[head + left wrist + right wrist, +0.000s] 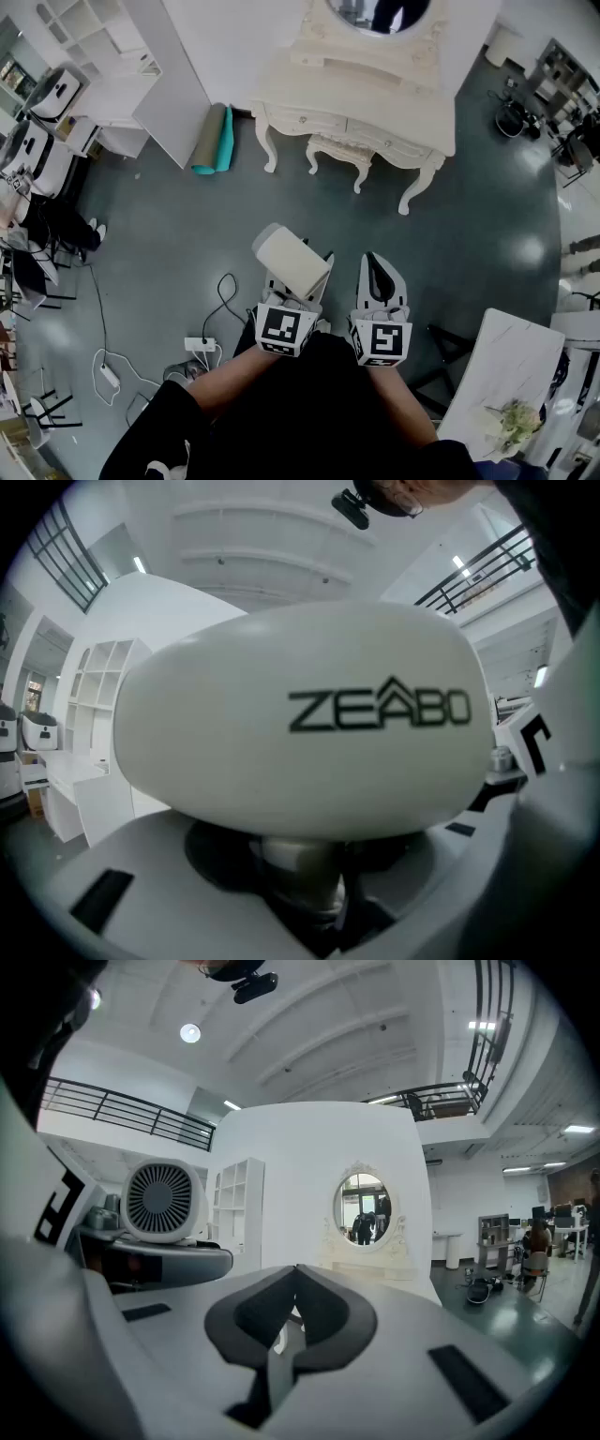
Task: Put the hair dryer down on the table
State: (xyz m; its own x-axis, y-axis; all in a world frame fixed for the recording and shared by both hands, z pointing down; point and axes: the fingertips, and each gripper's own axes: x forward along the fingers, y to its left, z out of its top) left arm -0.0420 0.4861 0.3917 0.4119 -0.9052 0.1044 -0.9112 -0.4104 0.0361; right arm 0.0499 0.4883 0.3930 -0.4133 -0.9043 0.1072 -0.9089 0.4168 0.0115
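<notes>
My left gripper [300, 286] is shut on the handle of a white hair dryer [292, 260] and holds it above the grey floor. In the left gripper view the dryer's body [300, 724], printed ZEABO, fills the picture, and its handle [302, 869] sits between the jaws. Just right of it, my right gripper [380, 267] is shut with nothing in it. The right gripper view shows its dark pads [296, 1312] meeting, with the dryer's round rear grille [159, 1201] at the left. The cream dressing table [375, 117] with an oval mirror [364, 1207] stands some way ahead.
A cream stool [339, 150] stands in front of the dressing table. A rolled grey and teal mat [214, 139] leans by a white cabinet [173, 66]. A power strip [200, 344] with cables lies on the floor at the left. A white marble table [502, 370] with flowers is at the lower right.
</notes>
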